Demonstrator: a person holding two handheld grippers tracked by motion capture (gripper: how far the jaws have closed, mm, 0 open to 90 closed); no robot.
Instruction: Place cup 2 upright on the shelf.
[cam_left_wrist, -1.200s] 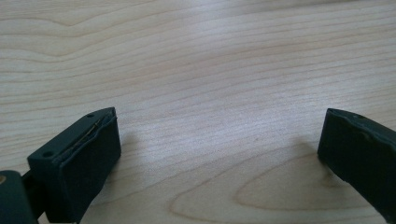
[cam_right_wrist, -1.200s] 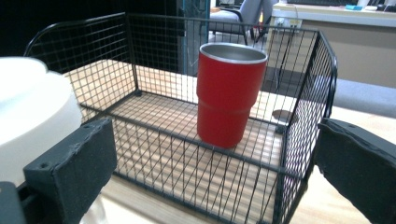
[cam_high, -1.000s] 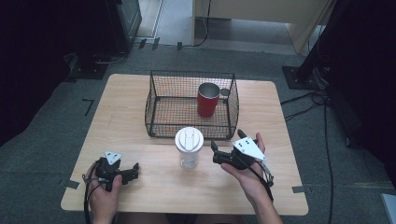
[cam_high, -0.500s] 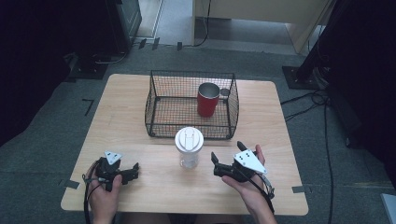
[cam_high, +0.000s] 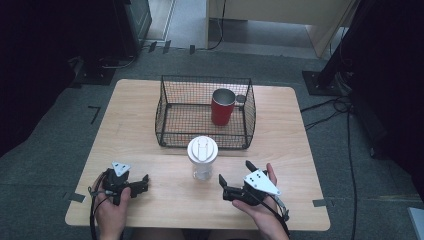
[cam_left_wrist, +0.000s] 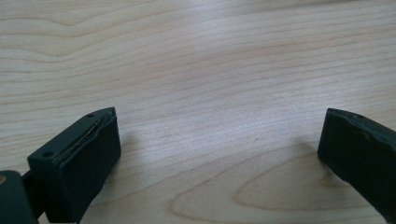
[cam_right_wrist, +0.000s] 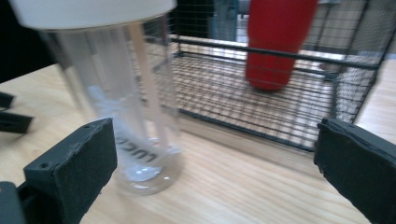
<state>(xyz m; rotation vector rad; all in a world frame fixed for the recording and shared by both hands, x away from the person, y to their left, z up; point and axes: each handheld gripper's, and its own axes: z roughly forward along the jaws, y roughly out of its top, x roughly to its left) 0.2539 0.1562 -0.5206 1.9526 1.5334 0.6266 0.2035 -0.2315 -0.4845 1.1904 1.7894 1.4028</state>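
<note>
A clear tumbler (cam_high: 202, 159) with a white lid stands upright on the wooden table (cam_high: 280, 135), just in front of a black wire basket (cam_high: 165, 107). A red cup (cam_high: 222, 107) stands inside the basket at its right side. My right gripper (cam_high: 235, 173) is open, low over the table to the right of the tumbler and apart from it. In the right gripper view the tumbler (cam_right_wrist: 126, 102) is beyond the left jaw, with the red cup (cam_right_wrist: 275, 42) behind the basket mesh (cam_right_wrist: 261, 116). My left gripper (cam_high: 144, 183) is open near the front left, over bare wood (cam_left_wrist: 210, 70).
A small grey round object (cam_high: 241, 99) sits in the basket beside the red cup. Cables trail from both grippers toward the table's near edge (cam_high: 200, 225). Dark equipment and stands surround the table on the floor.
My right gripper has drawn back toward the near edge and sunk lower beside the tumbler. The left gripper and the objects have stayed put.
</note>
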